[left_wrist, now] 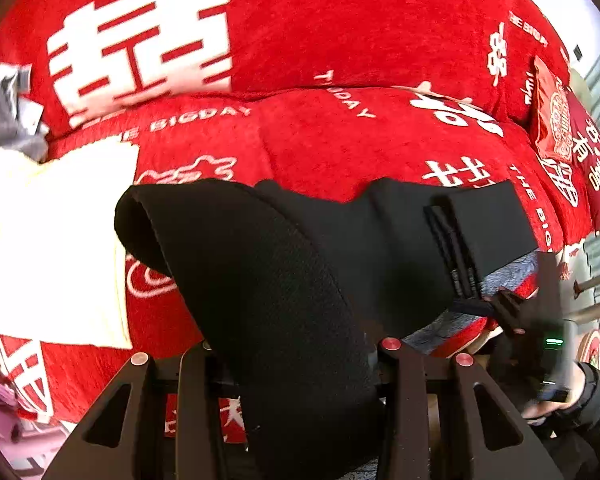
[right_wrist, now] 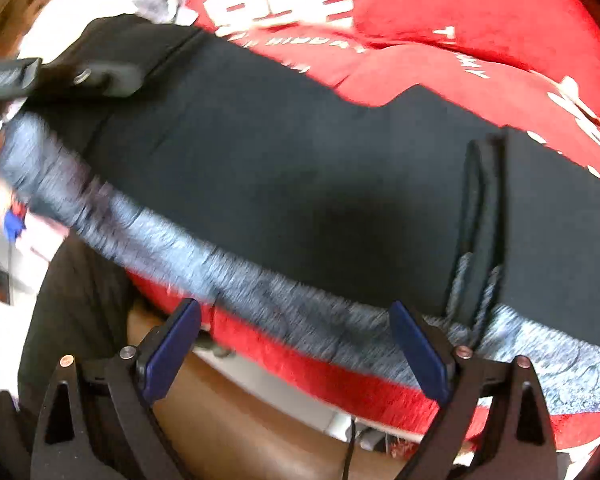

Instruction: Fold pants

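Note:
Black pants [left_wrist: 400,236] lie across a red blanket [left_wrist: 308,136] with white lettering. In the left wrist view my left gripper [left_wrist: 296,360] is shut on a leg end of the pants [left_wrist: 268,280], which rises as a folded flap over the fingers. In the right wrist view the pants [right_wrist: 300,168] stretch across with a grey-blue inner lining [right_wrist: 260,300] along the near edge. My right gripper [right_wrist: 296,344] is open, its blue pads [right_wrist: 172,344] just short of that edge. The left gripper [right_wrist: 60,76] shows at the upper left there, and the right gripper [left_wrist: 532,320] at the right of the left wrist view.
A white folded cloth [left_wrist: 52,248] lies left of the pants, with a grey garment [left_wrist: 4,120] behind it. Red cushions [left_wrist: 560,128] sit at the far right. The bed's near edge and brown floor [right_wrist: 260,420] lie below the right gripper.

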Demonstrator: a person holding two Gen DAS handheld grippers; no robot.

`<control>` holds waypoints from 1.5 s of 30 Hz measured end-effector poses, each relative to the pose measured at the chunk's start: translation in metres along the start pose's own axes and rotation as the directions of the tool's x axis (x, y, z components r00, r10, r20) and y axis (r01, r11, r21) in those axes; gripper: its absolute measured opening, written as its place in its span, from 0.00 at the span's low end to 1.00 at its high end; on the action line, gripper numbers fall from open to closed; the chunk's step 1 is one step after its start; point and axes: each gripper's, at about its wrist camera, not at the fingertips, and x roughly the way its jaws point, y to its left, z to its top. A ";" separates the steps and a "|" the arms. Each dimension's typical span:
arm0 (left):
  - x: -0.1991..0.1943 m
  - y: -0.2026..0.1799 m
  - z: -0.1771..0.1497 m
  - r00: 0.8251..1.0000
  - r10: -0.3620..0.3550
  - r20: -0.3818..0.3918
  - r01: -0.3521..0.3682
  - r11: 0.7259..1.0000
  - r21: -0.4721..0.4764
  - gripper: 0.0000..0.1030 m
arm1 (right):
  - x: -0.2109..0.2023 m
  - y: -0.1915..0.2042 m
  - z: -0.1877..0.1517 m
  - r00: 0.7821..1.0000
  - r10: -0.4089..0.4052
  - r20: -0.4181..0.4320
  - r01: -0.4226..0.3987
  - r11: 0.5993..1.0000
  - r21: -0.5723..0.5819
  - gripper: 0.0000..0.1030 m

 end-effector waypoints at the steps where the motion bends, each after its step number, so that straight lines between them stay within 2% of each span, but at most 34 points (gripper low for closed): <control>1: -0.001 -0.006 0.003 1.000 0.003 0.003 -0.003 1.000 0.009 0.38 | 0.012 -0.002 0.001 0.999 -0.016 -0.041 0.015 1.000 -0.016 0.96; 3: -0.005 -0.025 0.011 1.000 0.018 0.011 -0.019 0.999 0.042 0.38 | 0.012 0.009 0.001 0.999 -0.042 -0.023 0.039 0.994 -0.100 0.99; 5: -0.010 -0.041 0.019 0.999 0.026 0.018 -0.027 0.997 0.068 0.38 | 0.005 0.013 0.001 0.999 -0.019 -0.046 0.013 0.991 -0.131 0.99; 6: -0.012 -0.049 0.022 0.999 0.025 0.022 -0.027 0.996 0.080 0.38 | -0.008 0.011 -0.001 1.000 0.004 -0.016 -0.006 0.991 -0.132 0.99; 8: -0.018 -0.073 0.032 0.999 0.021 0.035 -0.025 0.992 0.123 0.38 | -0.033 -0.001 -0.005 0.999 -0.008 0.051 0.014 0.991 -0.130 0.99; 12: -0.020 -0.127 0.050 0.999 0.026 0.032 -0.032 0.980 0.198 0.37 | -0.080 -0.060 -0.019 0.989 -0.091 0.120 0.094 0.995 -0.026 0.99; 14: -0.013 -0.162 0.062 0.999 0.033 0.018 -0.037 0.964 0.263 0.37 | -0.093 -0.088 -0.023 0.983 -0.127 0.132 0.124 0.992 0.027 0.99; 16: -0.005 -0.197 0.071 1.000 0.024 0.001 -0.023 0.947 0.321 0.25 | -0.108 -0.118 -0.033 0.974 -0.168 0.152 0.157 0.984 0.083 0.99; 18: 0.008 -0.227 0.079 0.999 0.017 -0.030 -0.005 0.930 0.366 0.24 | -0.121 -0.143 -0.040 0.970 -0.184 0.161 0.160 0.975 0.154 0.99; 21: 0.055 -0.269 0.086 0.994 0.063 -0.094 -0.019 0.909 0.417 0.24 | -0.128 -0.172 -0.050 0.973 -0.156 0.172 0.111 0.963 0.245 0.99; 24: 0.111 -0.296 0.085 0.976 0.104 -0.193 -0.012 0.904 0.427 0.24 | -0.113 -0.171 -0.055 0.980 -0.105 0.169 0.054 0.959 0.279 0.99; 25: 0.130 -0.307 0.079 0.967 0.155 -0.203 -0.044 0.885 0.463 0.24 | -0.107 -0.170 -0.057 0.981 -0.097 0.169 0.047 0.960 0.277 0.99; 27: 0.156 -0.325 0.071 0.952 0.208 -0.227 -0.062 0.852 0.519 0.34 | -0.101 -0.166 -0.060 0.982 -0.070 0.177 0.021 0.964 0.265 0.99; 28: 0.162 -0.329 0.068 0.948 0.196 -0.250 -0.038 0.850 0.525 0.41 | -0.098 -0.165 -0.060 0.981 -0.055 0.185 0.006 0.966 0.257 0.99; 29: 0.170 -0.333 0.066 0.940 0.179 -0.289 -0.004 0.857 0.516 0.55 | -0.097 -0.164 -0.060 0.980 -0.041 0.194 -0.009 0.968 0.250 0.99; 30: 0.174 -0.334 0.065 0.937 0.175 -0.301 0.003 0.860 0.510 0.61 | -0.097 -0.165 -0.061 0.979 -0.028 0.202 -0.023 0.969 0.248 0.99; 33: 0.169 -0.339 0.067 0.937 0.159 -0.312 0.019 0.867 0.498 0.63 | -0.097 -0.167 -0.062 0.970 0.033 0.240 -0.094 0.965 0.246 0.99; 36: 0.145 -0.336 0.079 0.942 0.091 -0.323 0.073 0.884 0.462 0.63 | -0.096 -0.173 -0.062 0.952 0.124 0.281 -0.196 0.950 0.245 0.99; 38: 0.125 -0.334 0.090 0.947 0.016 -0.319 0.131 0.891 0.434 0.63 | -0.098 -0.177 -0.062 0.927 0.184 0.325 -0.273 0.929 0.251 0.99; 40: 0.098 -0.327 0.101 0.959 -0.065 -0.276 0.181 0.888 0.422 0.64 | -0.099 -0.181 -0.061 0.915 0.209 0.346 -0.308 0.915 0.262 0.99; 41: 0.088 -0.324 0.107 0.968 -0.069 -0.241 0.170 0.888 0.428 0.72 | -0.101 -0.182 -0.062 0.908 0.219 0.358 -0.323 0.910 0.261 0.99; 42: 0.081 -0.316 0.111 0.979 -0.050 -0.197 0.132 0.893 0.431 0.91 | -0.102 -0.183 -0.063 0.902 0.227 0.369 -0.334 0.906 0.259 0.99; 43: 0.075 -0.307 0.112 0.990 -0.015 -0.138 0.074 0.900 0.430 1.00 | -0.103 -0.185 -0.063 0.896 0.233 0.379 -0.345 0.901 0.263 0.99; 45: 0.072 -0.278 0.105 0.997 0.049 -0.060 -0.020 0.909 0.417 1.00 | -0.103 -0.190 -0.062 0.898 0.230 0.375 -0.345 0.898 0.274 0.99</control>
